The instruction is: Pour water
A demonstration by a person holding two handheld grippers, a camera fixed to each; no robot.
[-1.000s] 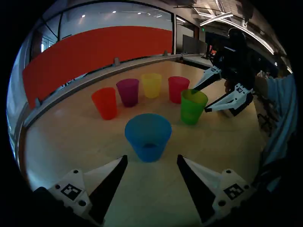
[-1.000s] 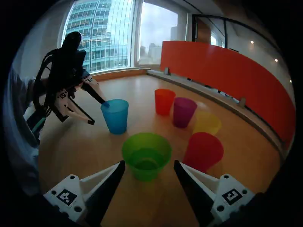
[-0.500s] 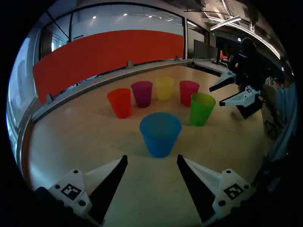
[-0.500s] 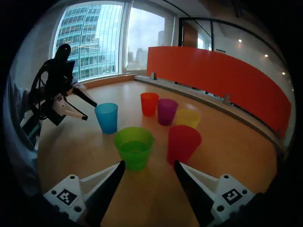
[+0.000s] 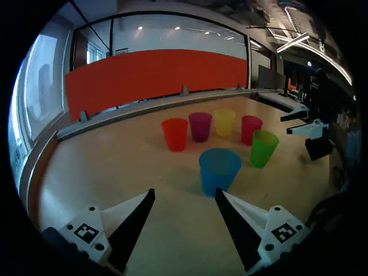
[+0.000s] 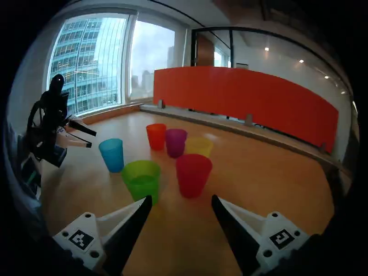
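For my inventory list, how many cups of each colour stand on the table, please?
orange cup: 1
purple cup: 1
yellow cup: 1
red cup: 1
green cup: 1
blue cup: 1
total: 6 cups

No word, number or brand can be read from where I stand. The closest to a sign are square black-and-white code tags (image 5: 86,232) on the fingers (image 5: 133,216) of the left gripper (image 5: 184,192) and right gripper (image 6: 181,198), patterns rather than letters
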